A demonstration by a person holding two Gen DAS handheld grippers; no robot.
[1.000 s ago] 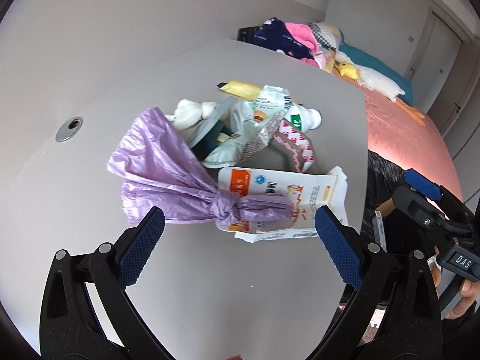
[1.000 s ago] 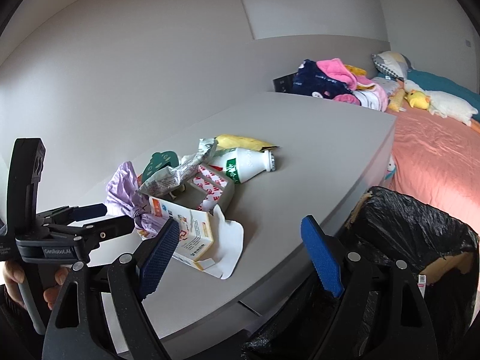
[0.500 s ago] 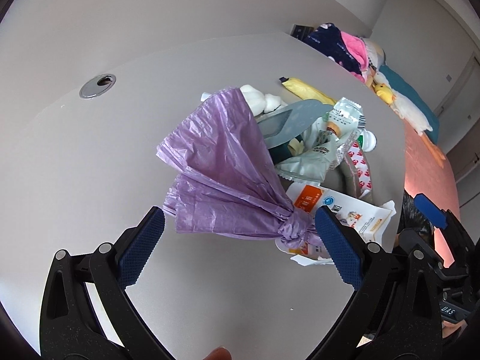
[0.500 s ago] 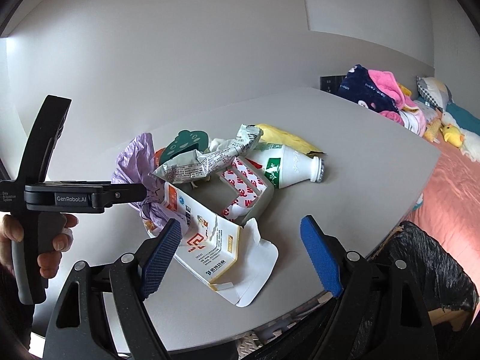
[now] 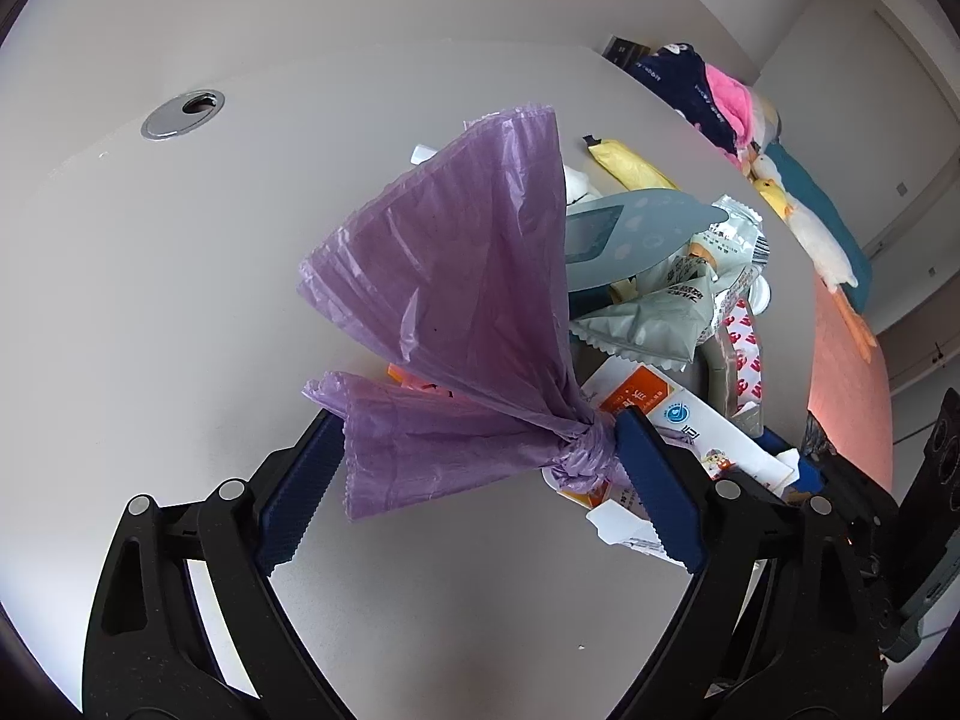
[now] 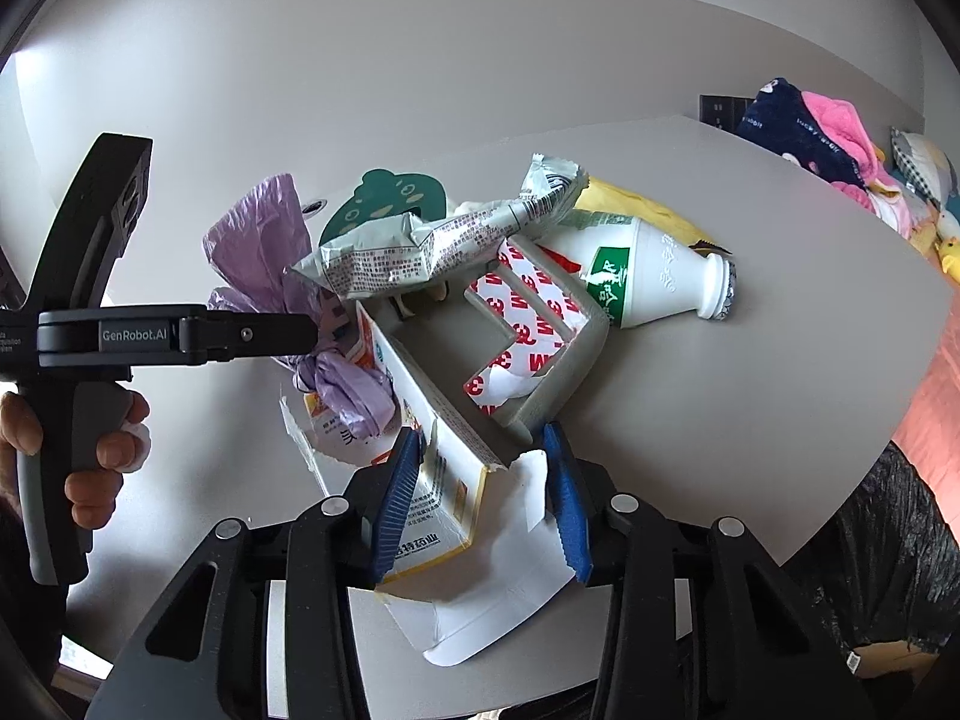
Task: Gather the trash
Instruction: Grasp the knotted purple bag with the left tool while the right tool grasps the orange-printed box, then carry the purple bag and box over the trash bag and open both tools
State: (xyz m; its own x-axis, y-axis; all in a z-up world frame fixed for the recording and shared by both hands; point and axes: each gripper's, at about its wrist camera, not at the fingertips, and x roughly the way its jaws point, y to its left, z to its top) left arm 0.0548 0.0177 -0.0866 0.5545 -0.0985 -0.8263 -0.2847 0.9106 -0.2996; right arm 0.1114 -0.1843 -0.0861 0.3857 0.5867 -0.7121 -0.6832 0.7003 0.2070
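The pick-up stage of the trash collection is being carried out with both tools at once. The knotted purple bag (image 5: pixel 480 324) is being straddled by the left gripper (image 5: pixel 474 492) at the near edge of the litter pile on the grey table (image 5: pixel 180 300); its jaws are being held apart, one pad seemingly just touching the knot and the other lying beside the bag's loose skirt, so nothing is being gripped there yet. The torn white-and-orange carton (image 6: pixel 438 480) is being enclosed by the right gripper (image 6: pixel 474 498), whose jaws are partly drawn in around the box end and its flap; whether a firm pinch is being made cannot be told. The black bin bag (image 6: pixel 888 546) is waiting just off the table's right edge. For the next move, a squeeze on the knot is probably being called for, then a lift clear of the wrappers and the white bottle (image 6: pixel 654 282).
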